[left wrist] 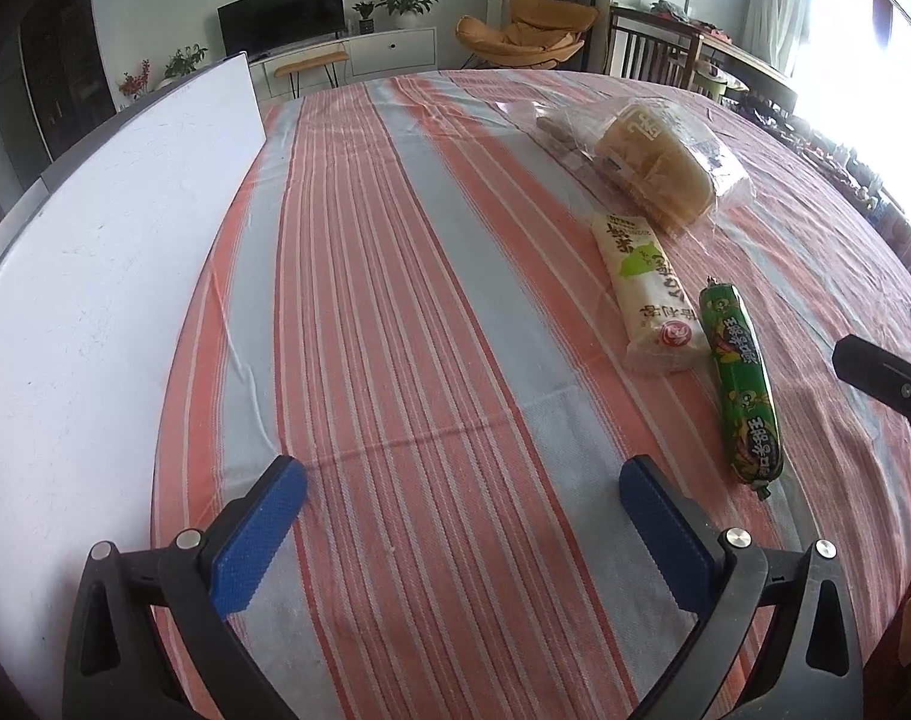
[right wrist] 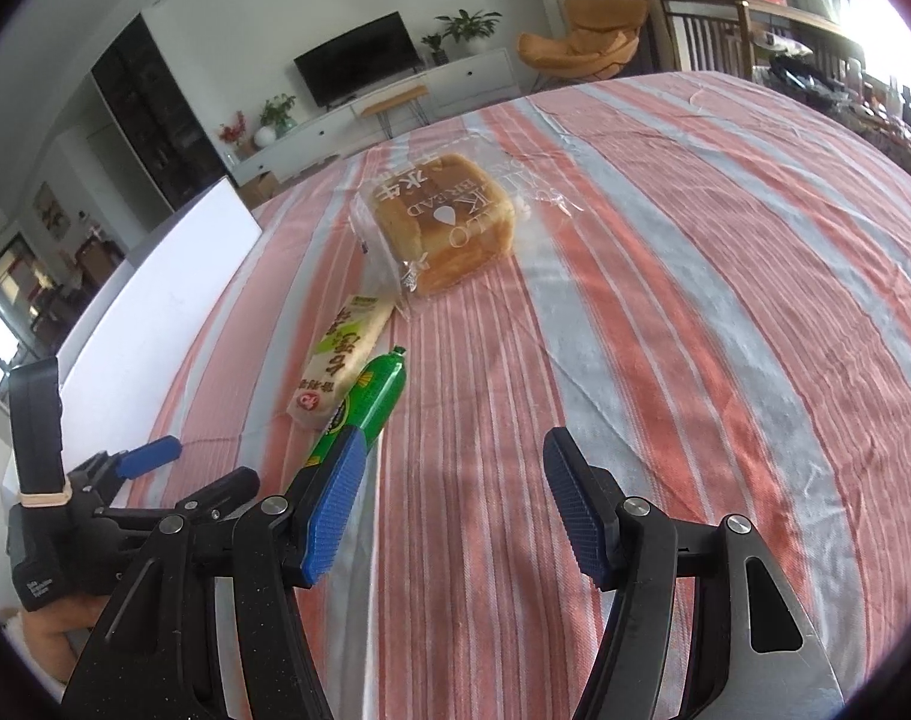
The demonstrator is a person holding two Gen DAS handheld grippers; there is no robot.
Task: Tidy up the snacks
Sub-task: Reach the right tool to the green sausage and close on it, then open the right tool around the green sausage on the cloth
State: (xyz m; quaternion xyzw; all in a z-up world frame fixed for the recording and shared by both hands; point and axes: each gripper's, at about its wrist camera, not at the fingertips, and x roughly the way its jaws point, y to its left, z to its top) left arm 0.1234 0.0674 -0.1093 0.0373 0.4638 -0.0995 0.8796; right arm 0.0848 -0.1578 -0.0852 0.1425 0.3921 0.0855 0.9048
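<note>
Three snacks lie in a row on the striped tablecloth (left wrist: 431, 312): a bagged bread loaf (left wrist: 656, 165), a cream snack pack (left wrist: 644, 288) and a green sausage (left wrist: 740, 378). My left gripper (left wrist: 461, 516) is open and empty, low over the cloth, left of the sausage. In the right wrist view the loaf (right wrist: 446, 222), the cream pack (right wrist: 338, 369) and the sausage (right wrist: 365, 405) lie ahead to the left. My right gripper (right wrist: 455, 504) is open and empty; its left finger overlaps the sausage's near end. The left gripper (right wrist: 149, 459) shows at far left.
A white board (left wrist: 95, 276) lies along the table's left side, also in the right wrist view (right wrist: 155, 300). The right gripper's black body (left wrist: 887, 384) pokes in at the right edge. Chairs, a TV cabinet and a cluttered table stand beyond the table.
</note>
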